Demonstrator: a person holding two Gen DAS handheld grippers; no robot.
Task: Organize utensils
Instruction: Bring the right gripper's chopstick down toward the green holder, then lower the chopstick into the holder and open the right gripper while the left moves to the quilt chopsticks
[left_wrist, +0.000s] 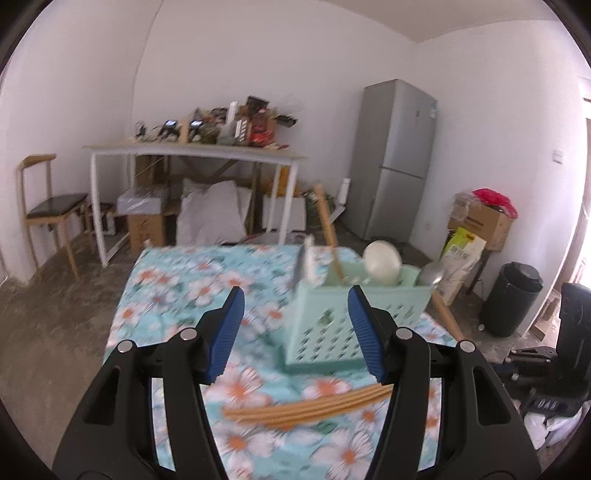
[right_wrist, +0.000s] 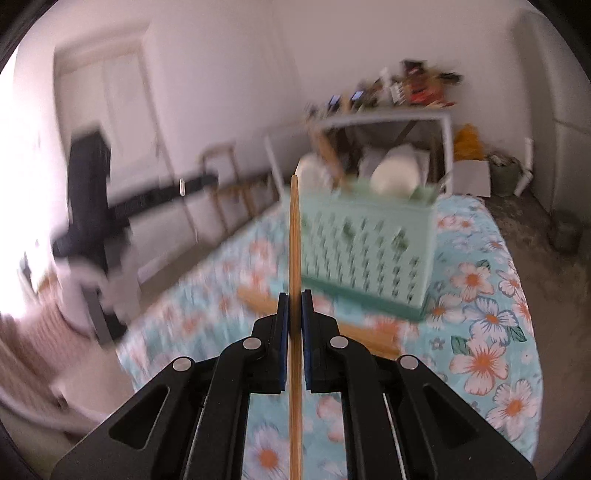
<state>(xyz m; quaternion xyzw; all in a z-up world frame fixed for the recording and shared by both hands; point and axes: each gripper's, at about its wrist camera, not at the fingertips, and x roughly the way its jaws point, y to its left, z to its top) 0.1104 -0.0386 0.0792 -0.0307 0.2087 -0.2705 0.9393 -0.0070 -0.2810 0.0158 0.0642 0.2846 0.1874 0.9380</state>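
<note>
A mint-green perforated utensil basket stands on the floral tablecloth and holds a white ladle, a wooden handle, a knife and a metal spoon. Several wooden chopsticks lie on the cloth in front of it. My left gripper is open and empty above the cloth, its right finger before the basket. My right gripper is shut on a single wooden chopstick, held upright left of the basket. More chopsticks lie below it.
A white table with clutter stands at the far wall, a wooden chair to its left and a grey fridge to its right. A black bin and cardboard boxes stand at the right. The right wrist view is motion-blurred.
</note>
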